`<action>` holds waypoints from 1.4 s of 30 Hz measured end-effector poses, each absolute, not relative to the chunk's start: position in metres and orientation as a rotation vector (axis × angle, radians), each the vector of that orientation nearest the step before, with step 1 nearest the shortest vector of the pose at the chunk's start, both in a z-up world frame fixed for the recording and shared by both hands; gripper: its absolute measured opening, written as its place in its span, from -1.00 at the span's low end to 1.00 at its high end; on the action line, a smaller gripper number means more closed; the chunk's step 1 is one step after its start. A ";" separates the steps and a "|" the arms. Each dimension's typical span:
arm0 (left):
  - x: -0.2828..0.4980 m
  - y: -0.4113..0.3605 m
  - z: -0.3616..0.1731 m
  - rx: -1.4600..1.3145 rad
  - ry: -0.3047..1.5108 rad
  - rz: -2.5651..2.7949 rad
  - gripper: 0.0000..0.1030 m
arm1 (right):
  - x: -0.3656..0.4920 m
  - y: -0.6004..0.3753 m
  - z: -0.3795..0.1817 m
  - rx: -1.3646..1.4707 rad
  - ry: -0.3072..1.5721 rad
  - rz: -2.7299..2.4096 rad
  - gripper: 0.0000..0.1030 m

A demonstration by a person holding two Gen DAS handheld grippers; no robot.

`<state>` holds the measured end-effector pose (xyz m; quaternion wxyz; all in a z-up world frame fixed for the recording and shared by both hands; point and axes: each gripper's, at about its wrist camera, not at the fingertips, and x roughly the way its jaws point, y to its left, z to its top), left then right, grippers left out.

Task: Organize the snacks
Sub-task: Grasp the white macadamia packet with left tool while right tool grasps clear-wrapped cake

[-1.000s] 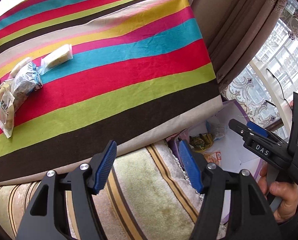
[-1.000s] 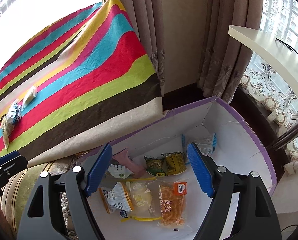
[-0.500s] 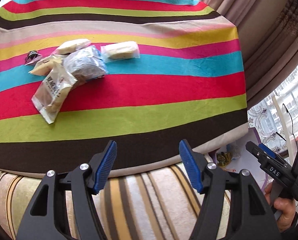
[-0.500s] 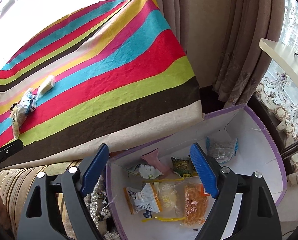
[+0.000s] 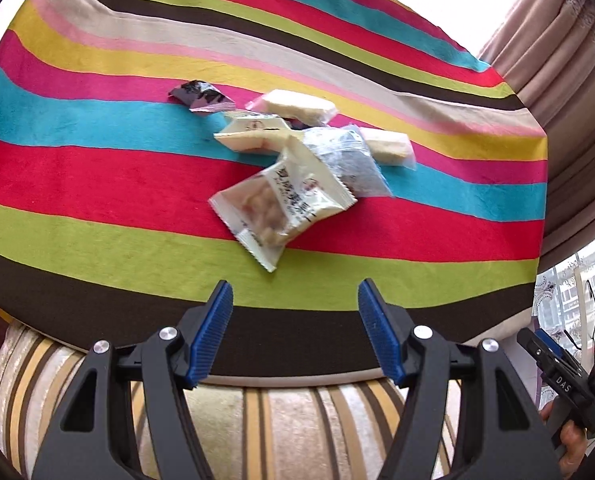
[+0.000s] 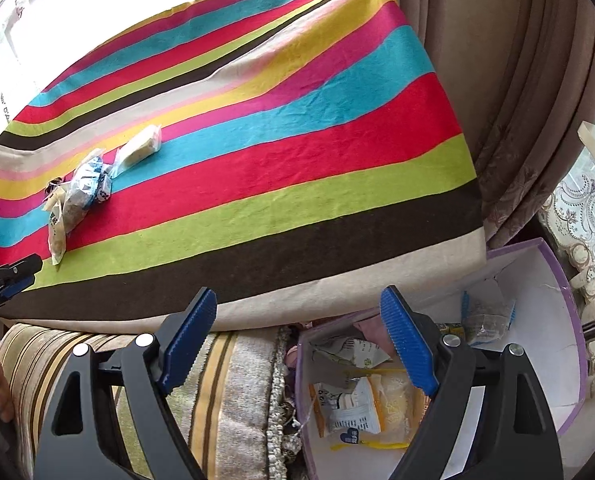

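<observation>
My left gripper (image 5: 293, 332), jaws apart and empty, faces the white snack packet (image 5: 283, 210) lying diagonally just past the near edge of the striped cloth (image 5: 97, 240); my right gripper (image 6: 299, 340), also apart, is farther.

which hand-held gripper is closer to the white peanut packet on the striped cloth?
Left. The left hand-held gripper sits open just short of the white peanut packet; the right hand-held gripper is off over the purple box.

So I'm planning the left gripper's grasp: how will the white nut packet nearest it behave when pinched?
The white nut packet looks like thin crimped film, so it probably flexes and sags. Lumpy contents show through, so they may shift. It overlaps the blue-grey packet, which might get dragged along.
</observation>
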<state>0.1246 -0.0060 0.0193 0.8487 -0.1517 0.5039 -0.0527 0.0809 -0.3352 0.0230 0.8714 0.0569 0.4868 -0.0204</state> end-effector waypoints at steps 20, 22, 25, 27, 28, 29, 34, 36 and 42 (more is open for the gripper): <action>0.181 -0.008 0.002 0.034 1.063 -0.282 0.49 | 0.130 -0.250 0.022 0.003 1.028 0.105 0.59; 0.184 -0.010 0.001 0.056 1.051 -0.293 0.49 | 0.138 -0.245 0.020 -0.012 1.031 0.113 0.59; 0.186 -0.013 0.001 0.072 1.037 -0.314 0.35 | 0.151 -0.237 0.017 -0.042 1.033 0.122 0.60; 0.189 -0.015 -0.002 0.074 1.040 -0.326 0.17 | 0.162 -0.231 0.016 -0.061 1.031 0.127 0.63; 0.191 -0.015 -0.003 0.072 1.045 -0.326 0.05 | 0.167 -0.229 0.016 -0.068 1.029 0.130 0.66; 0.192 -0.014 -0.006 0.065 1.053 -0.325 -0.04 | 0.174 -0.226 0.015 -0.074 1.027 0.131 0.67; 0.191 -0.009 -0.007 0.033 1.044 -0.315 -0.08 | 0.205 -0.214 0.015 -0.063 1.012 0.124 0.69; 0.191 -0.005 -0.007 0.022 1.037 -0.292 -0.08 | 0.219 -0.208 0.015 -0.071 0.998 0.122 0.69; 0.190 0.009 -0.007 -0.052 1.024 -0.257 -0.09 | 0.253 -0.176 0.006 -0.231 1.009 0.146 0.69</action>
